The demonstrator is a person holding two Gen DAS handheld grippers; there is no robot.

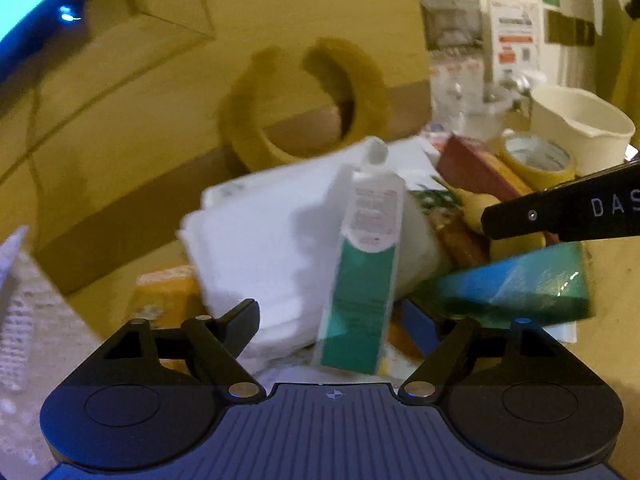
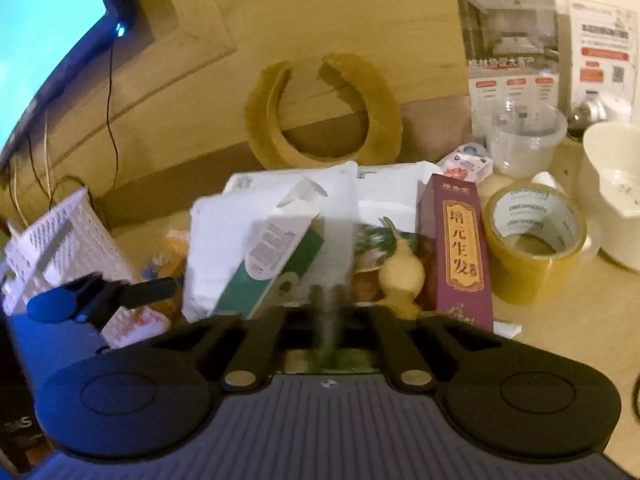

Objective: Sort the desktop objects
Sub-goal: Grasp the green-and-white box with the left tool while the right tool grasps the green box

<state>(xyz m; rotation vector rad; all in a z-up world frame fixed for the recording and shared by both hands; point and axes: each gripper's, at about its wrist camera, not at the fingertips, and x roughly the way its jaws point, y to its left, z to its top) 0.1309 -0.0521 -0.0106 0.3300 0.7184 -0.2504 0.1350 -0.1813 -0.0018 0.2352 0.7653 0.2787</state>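
A green and white tube (image 1: 362, 264) stands tilted between the wide-apart fingers of my left gripper (image 1: 332, 320), which is open; I cannot tell if a finger touches it. The tube also shows in the right wrist view (image 2: 276, 252), leaning over white packets (image 2: 224, 240). My right gripper (image 2: 326, 316) is shut on a thin green-blue packet (image 1: 516, 288), seen edge-on and blurred between its fingers (image 2: 328, 320). In the left wrist view the right gripper's finger (image 1: 560, 212) reaches in from the right above that packet.
On the wooden desk lie a maroon box (image 2: 460, 248), a yellow tape roll (image 2: 536, 240), a pale gourd (image 2: 400, 276), a clear cup (image 2: 524, 144), a white bowl (image 2: 612, 192), a white basket (image 2: 60, 236) at left and a brown U-shaped cushion (image 2: 324, 112) against the wall.
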